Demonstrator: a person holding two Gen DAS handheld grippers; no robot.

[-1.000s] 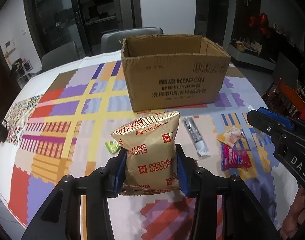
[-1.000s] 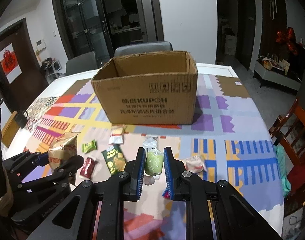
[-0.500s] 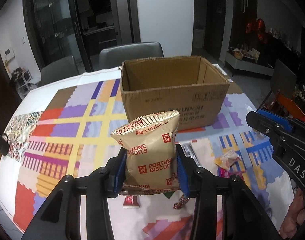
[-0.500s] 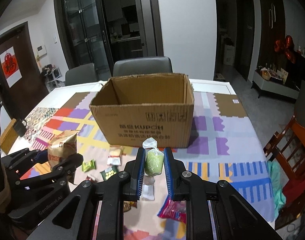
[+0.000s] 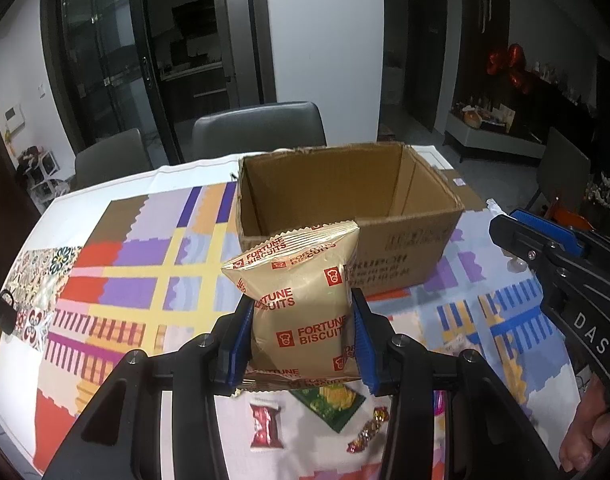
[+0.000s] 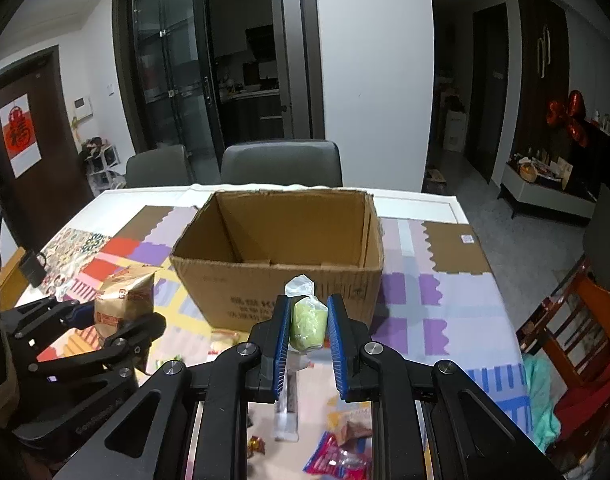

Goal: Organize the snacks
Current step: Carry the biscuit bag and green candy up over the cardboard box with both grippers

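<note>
Tongs, two pairs, each gripping one snack above your bench [image 5: 117, 280].
Left tongs [image 5: 301, 340] clamp the biscuit packet [image 5: 301, 304], right tongs [image 6: 308, 338] the green candy [image 6: 308, 322]; both have risen nearer the one cardboard box [image 6: 281, 248].

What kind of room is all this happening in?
Most likely a home dining room: a table under a colourful patterned cloth, grey dining chairs pushed up to it, and glass sliding doors behind that seem to open onto a kitchen.
</note>
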